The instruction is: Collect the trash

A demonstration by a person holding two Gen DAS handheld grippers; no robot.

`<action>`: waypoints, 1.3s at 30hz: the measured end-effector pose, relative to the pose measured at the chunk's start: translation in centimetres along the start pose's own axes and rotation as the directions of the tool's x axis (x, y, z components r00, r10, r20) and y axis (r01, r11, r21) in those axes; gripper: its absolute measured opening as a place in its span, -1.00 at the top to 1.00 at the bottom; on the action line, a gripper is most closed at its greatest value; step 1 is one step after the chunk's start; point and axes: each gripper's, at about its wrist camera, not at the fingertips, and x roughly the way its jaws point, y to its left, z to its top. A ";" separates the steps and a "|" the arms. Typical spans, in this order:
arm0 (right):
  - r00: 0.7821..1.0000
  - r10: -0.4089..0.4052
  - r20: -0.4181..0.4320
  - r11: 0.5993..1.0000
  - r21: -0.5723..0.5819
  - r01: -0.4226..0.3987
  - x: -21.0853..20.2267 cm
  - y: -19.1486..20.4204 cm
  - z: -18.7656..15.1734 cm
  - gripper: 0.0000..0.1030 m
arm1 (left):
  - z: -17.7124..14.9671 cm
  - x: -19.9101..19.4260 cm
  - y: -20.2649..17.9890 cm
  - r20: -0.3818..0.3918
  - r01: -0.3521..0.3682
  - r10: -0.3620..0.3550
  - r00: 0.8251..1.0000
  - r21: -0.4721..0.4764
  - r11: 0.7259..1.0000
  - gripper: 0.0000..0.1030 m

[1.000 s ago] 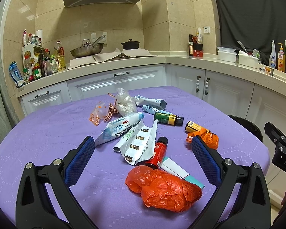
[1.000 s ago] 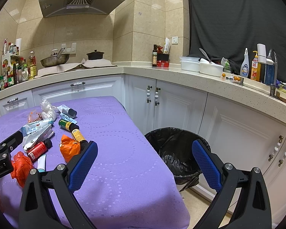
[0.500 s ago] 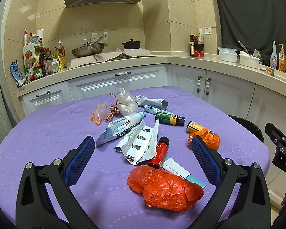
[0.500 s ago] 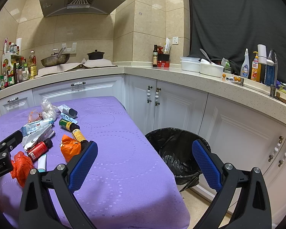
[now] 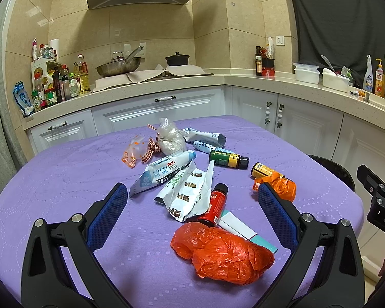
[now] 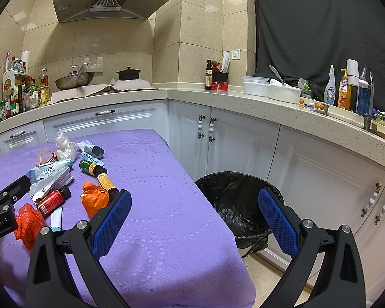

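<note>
Trash lies scattered on the purple table (image 5: 51,184): a crumpled orange plastic bag (image 5: 223,254) nearest me, a red bottle (image 5: 215,202), white wrappers (image 5: 190,192), a green bottle (image 5: 228,159), a yellow-label bottle (image 5: 263,170) and a small orange bag (image 5: 282,187). My left gripper (image 5: 192,210) is open and empty, above the near orange bag. My right gripper (image 6: 195,215) is open and empty over the table's right edge, beside the black-lined trash bin (image 6: 241,205). The small orange bag (image 6: 95,200) lies by its left finger.
A clear plastic bag (image 5: 169,140), tubes (image 5: 205,137) and a checked ribbon (image 5: 151,148) lie further back. White cabinets and a counter with a wok (image 5: 118,68), a pot (image 5: 177,59) and bottles wrap around behind. The right gripper's body (image 5: 379,200) shows at the right edge.
Both grippers have barely moved; the left view has drifted slightly, and nothing on the table has shifted.
</note>
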 end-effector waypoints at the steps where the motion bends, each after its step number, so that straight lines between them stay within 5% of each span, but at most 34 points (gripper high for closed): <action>1: 1.000 0.000 0.000 1.000 0.000 0.000 0.0 0.0 0.0 -0.87 | 0.0 0.0 0.1 0.000 0.000 0.000 1.000 0.000 1.000 -0.92; 39: 1.000 0.001 0.001 1.000 -0.001 -0.001 0.5 0.1 -0.7 -0.87 | -0.4 0.4 0.5 -0.013 -0.002 0.002 1.000 -0.001 1.000 -0.92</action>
